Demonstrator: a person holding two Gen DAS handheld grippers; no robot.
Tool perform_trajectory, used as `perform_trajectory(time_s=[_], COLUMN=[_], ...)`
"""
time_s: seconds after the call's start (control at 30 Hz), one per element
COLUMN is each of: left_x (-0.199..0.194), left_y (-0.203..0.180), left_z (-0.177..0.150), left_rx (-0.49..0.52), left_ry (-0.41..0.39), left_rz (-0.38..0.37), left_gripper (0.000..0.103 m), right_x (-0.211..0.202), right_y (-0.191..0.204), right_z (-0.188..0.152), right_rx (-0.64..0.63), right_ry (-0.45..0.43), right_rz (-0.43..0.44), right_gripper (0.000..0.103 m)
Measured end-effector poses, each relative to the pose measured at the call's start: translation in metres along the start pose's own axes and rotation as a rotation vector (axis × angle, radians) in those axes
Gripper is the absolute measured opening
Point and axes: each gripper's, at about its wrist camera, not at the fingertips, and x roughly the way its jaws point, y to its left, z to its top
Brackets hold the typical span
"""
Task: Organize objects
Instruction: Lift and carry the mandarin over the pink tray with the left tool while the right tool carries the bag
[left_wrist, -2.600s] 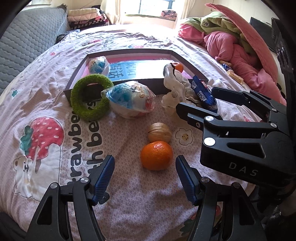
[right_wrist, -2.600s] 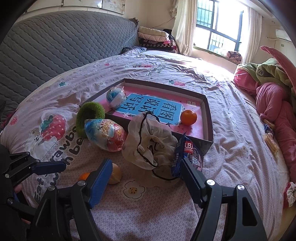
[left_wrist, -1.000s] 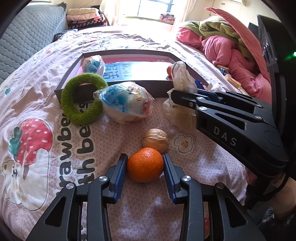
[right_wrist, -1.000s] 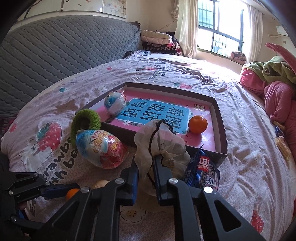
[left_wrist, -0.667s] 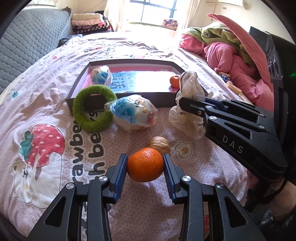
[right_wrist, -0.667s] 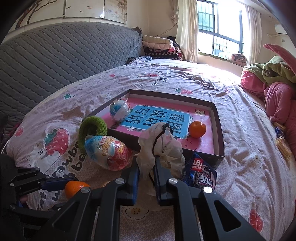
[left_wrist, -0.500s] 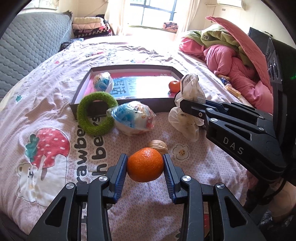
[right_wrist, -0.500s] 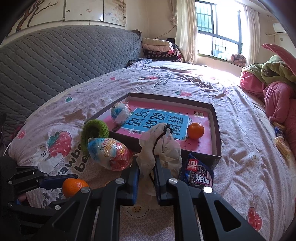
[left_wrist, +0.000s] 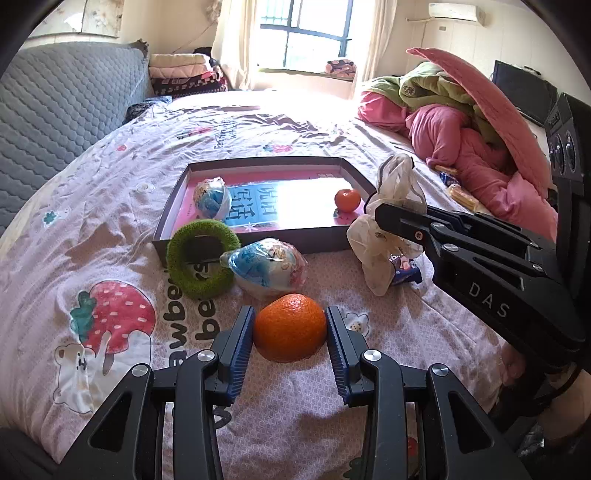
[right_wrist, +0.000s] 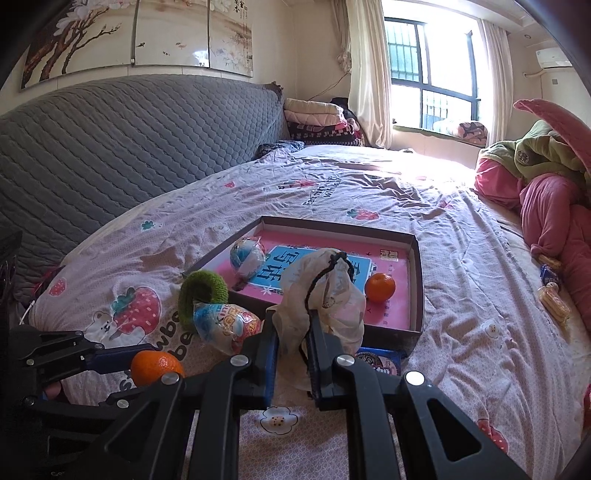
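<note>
My left gripper (left_wrist: 290, 330) is shut on an orange (left_wrist: 290, 326) and holds it above the bedspread, short of the box. The same orange (right_wrist: 156, 367) shows at lower left in the right wrist view. My right gripper (right_wrist: 291, 354) is shut on a crumpled white bag with a black cord (right_wrist: 321, 295), lifted in front of the shallow dark box with a pink floor (right_wrist: 415, 288). That bag (left_wrist: 384, 240) hangs from the right gripper's fingers in the left wrist view. Inside the box (left_wrist: 258, 162) lie a second orange (left_wrist: 347, 199) and a small wrapped ball (left_wrist: 213, 197).
A green fuzzy ring (left_wrist: 201, 258) leans on the box's near wall, beside a large wrapped egg toy (left_wrist: 267, 267). A blue snack packet (right_wrist: 380, 360) lies under the bag. Pink and green bedding (left_wrist: 461, 122) is piled at right, and a grey quilted headboard (right_wrist: 129, 147) stands at left.
Both grippers have risen, the left with its orange and the right with the white bag. The walnut that lay behind the orange is now hidden.
</note>
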Motion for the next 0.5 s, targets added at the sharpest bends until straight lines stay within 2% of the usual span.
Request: perform_trajectory(time_s=[0.5], left_x=[0.003], left_y=[0.011], left_z=[0.029], left_rx=[-0.008], left_ry=[-0.063], left_rz=[0.021], left_gripper=[0.039], right_x=[-0.003], right_y=[0.0], right_z=[0.006], right_rx=[-0.004], right_ry=[-0.021], right_rz=[0.003], right_gripper=[0.015])
